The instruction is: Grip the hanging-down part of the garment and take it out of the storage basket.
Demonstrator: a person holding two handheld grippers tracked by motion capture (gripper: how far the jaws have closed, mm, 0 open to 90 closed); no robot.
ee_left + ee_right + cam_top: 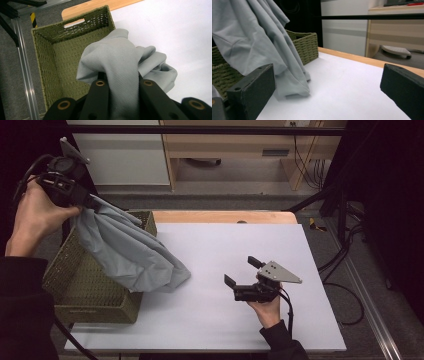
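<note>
**Grey cloth held up over the basket, right gripper free**

High view: the left gripper is raised at the upper left and is clamped on the top of a grey cloth. The cloth hangs down across the near corner of a green woven basket, and its lower end rests on the white table just beside the basket. The right gripper sits low over the table, well apart from the cloth, jaws spread with nothing between them.

Left gripper view: the two black jaws pinch a fold of the cloth. The basket lies below and behind it, its inside bare where it can be seen.

Right gripper view: the jaws stand wide apart and bare. The cloth drapes down at the left over the basket, its hem lying on the table.
</note>
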